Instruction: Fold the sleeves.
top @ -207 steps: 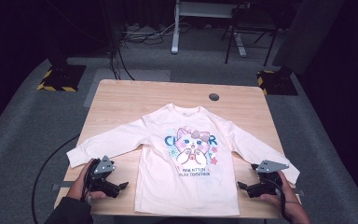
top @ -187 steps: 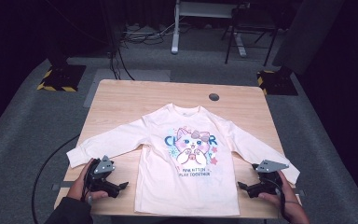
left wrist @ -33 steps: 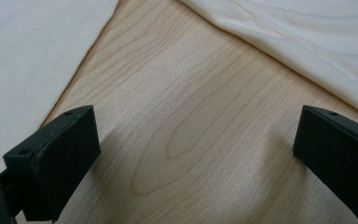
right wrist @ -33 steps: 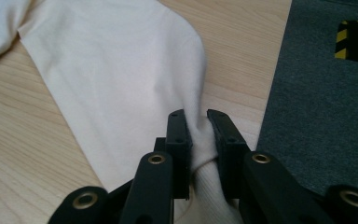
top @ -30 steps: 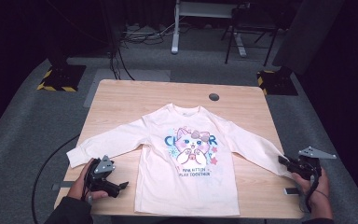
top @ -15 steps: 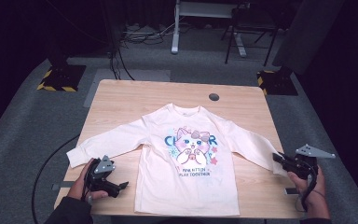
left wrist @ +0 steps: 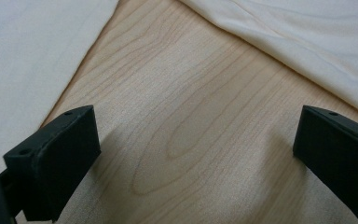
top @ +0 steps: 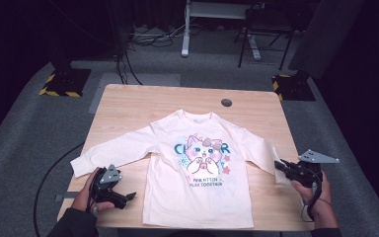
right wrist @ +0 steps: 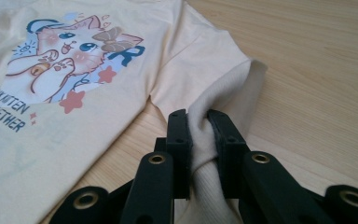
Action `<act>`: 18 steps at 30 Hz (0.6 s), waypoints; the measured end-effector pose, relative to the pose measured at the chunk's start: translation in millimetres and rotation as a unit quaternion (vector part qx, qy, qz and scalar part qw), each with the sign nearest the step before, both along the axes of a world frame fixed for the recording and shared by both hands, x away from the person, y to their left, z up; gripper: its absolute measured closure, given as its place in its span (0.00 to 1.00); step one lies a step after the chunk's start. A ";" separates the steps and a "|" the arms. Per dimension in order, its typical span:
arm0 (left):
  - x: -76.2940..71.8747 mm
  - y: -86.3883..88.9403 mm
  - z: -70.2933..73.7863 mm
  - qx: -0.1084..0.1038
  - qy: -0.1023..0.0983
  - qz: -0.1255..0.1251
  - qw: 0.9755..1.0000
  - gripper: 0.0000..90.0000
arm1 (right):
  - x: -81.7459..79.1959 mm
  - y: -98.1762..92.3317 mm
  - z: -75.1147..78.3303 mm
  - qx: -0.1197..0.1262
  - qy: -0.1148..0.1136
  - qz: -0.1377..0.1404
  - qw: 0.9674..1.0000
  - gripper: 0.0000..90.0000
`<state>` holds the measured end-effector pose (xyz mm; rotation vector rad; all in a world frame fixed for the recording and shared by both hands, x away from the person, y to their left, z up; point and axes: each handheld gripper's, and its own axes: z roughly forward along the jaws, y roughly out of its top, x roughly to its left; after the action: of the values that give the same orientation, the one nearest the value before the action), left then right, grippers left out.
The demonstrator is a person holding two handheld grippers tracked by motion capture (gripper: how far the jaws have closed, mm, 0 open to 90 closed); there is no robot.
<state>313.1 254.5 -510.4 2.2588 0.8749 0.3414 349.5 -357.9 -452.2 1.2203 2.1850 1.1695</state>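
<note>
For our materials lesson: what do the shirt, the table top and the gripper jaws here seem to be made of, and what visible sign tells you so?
Shirt: soft knit fabric, probably cotton; it folds limply and its cuff looks ribbed.
Table top: pale wood or wood-look laminate, matt; grain lines show.
Right gripper jaws: black, matt, likely plastic; moulded blocks with screw holes.

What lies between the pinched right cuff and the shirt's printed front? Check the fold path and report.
Nothing visible. The right gripper is shut on the sleeve cuff. Between it and the cat print lie only the sleeve's own cloth and a strip of bare table. The left gripper rests across the shirt, jaws open.
</note>
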 end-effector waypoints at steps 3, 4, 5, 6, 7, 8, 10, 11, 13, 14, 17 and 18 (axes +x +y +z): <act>0.1 0.0 0.0 0.000 0.000 0.000 1.000 0.01 | 1.2 8.2 0.5 0.000 0.001 0.007 1.000 0.88; 0.0 0.0 0.0 0.000 0.000 0.000 1.000 0.01 | 1.6 11.0 0.6 0.000 0.002 0.010 1.000 0.88; 0.1 0.0 0.0 0.000 0.000 0.000 1.000 0.01 | 2.1 14.1 0.8 -0.002 0.003 0.014 1.000 0.88; 0.0 0.0 0.0 0.000 0.000 0.000 1.000 0.01 | 2.5 17.2 1.2 -0.004 0.003 0.018 1.000 0.88; 0.0 0.0 0.0 0.000 0.000 0.000 1.000 0.01 | 2.5 17.2 1.2 -0.004 0.003 0.018 1.000 0.88; 0.1 0.0 0.0 0.000 0.000 0.000 1.000 0.01 | 3.8 23.3 1.2 -0.005 0.004 0.024 1.000 0.88; 0.1 0.0 0.0 0.000 0.000 0.000 1.000 0.01 | 5.1 29.5 0.5 -0.008 0.004 0.033 0.999 0.88; 0.1 0.0 0.0 0.000 0.000 0.000 1.000 0.01 | 5.9 32.2 -0.2 -0.009 0.005 0.033 0.999 0.88; 0.1 0.0 0.0 0.000 0.000 0.000 1.000 0.00 | 6.6 34.5 -0.9 -0.008 0.008 0.034 0.999 0.88; 0.0 0.0 0.0 0.000 0.000 0.000 1.000 0.01 | 7.2 36.5 -1.4 -0.009 0.009 0.038 0.999 0.88; 0.1 0.0 0.0 0.000 0.000 0.000 1.000 0.01 | 8.3 43.3 -2.1 -0.009 0.008 0.045 0.999 0.88; 0.1 0.0 0.0 0.000 0.000 0.000 1.000 0.01 | 8.1 44.9 -1.8 -0.007 0.010 0.044 0.999 0.88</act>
<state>313.2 254.5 -510.5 2.2587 0.8735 0.3418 357.6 -313.0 -453.9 1.1457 2.2796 1.1775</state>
